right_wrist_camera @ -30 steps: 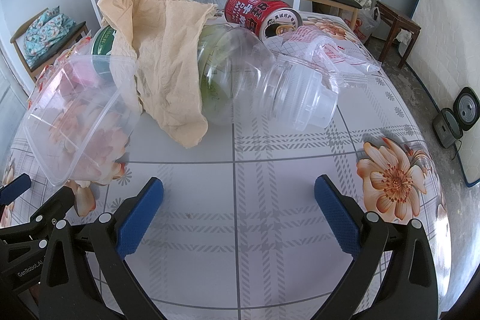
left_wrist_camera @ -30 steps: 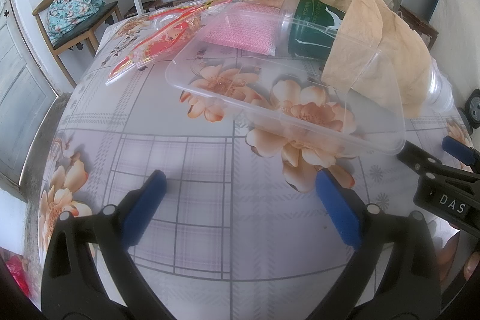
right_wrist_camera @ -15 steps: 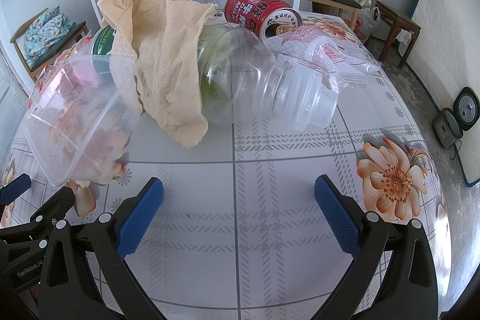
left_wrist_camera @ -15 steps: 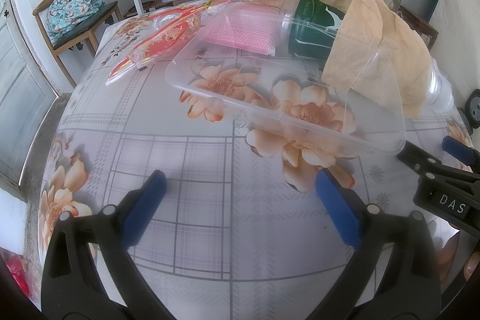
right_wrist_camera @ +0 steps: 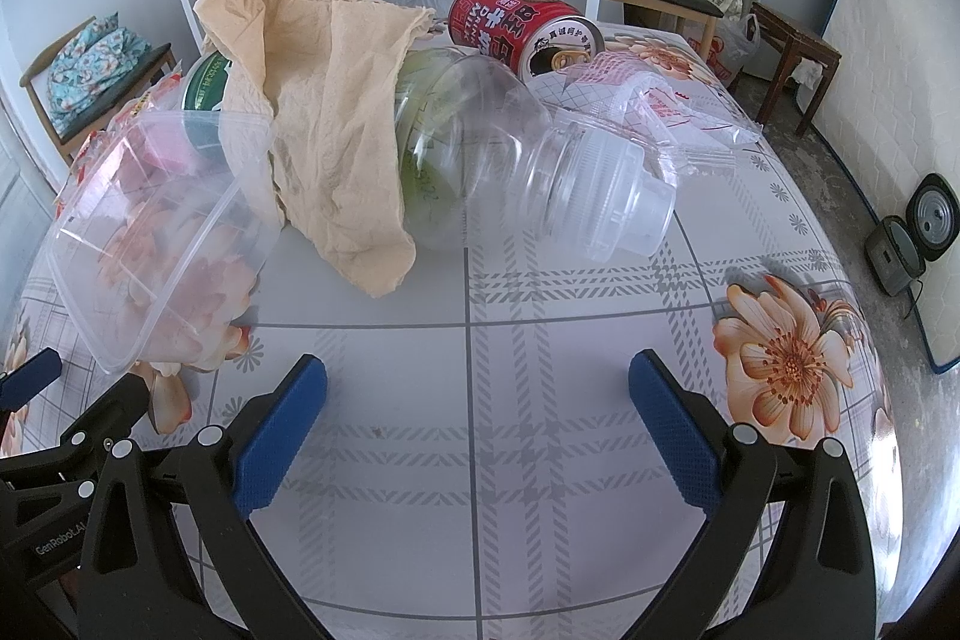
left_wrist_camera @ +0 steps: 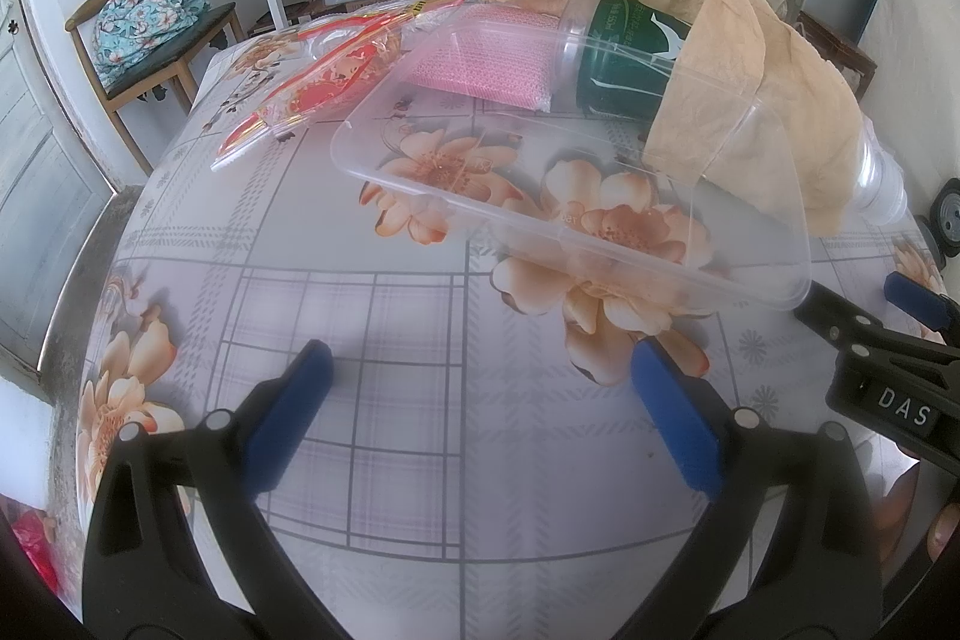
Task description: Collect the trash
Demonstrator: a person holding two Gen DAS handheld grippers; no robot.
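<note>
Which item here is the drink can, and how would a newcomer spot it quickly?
Start at the floral table and find the big clear plastic bottle lying under the tan cloth. Just behind it lies the can, on its side with its pull-tab end facing the camera. It is the only red metal item; its neighbours are clear plastic.

The bench wears a pale grey-white cloth crossed by grey plaid lines and printed with peach-orange flowers, and both pairs of tongs, left and right, are black with blue pads. On it lie a clear colourless plastic tray, a tan crumpled cloth, a clear bottle with a dark green label bearing white print, a red can with white and black lettering, and a pink dotted packet. A wrapper at the far left looks red and yellow, perhaps on clear film.
</note>
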